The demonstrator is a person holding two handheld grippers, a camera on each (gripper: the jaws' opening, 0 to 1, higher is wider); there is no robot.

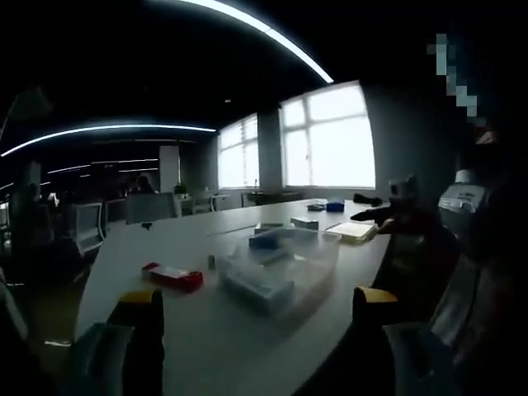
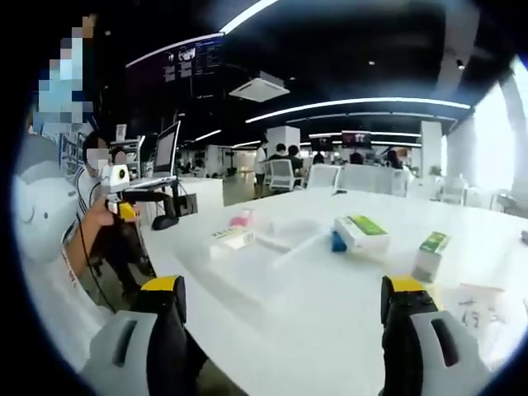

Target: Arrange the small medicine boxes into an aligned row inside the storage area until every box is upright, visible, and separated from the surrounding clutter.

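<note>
Left gripper view is dim: clear bin (image 1: 280, 268) contents blur; both hand-held grippers (image 1: 256, 309) (image 2: 293, 301) gape empty.

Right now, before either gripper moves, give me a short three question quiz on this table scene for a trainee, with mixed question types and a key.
1. True or false: the right gripper is shut on the green-topped white medicine box.
2. Multiple choice: in the left gripper view, the flat red medicine box lies
A. inside the clear plastic storage tray
B. on the white table beside that tray
C. between the jaws of the left gripper
3. Fill in: in the right gripper view, the small box with a green end stands ____ on the table.

Key: 1 false, both grippers are open and hold nothing; 2 B; 3 upright.
</note>
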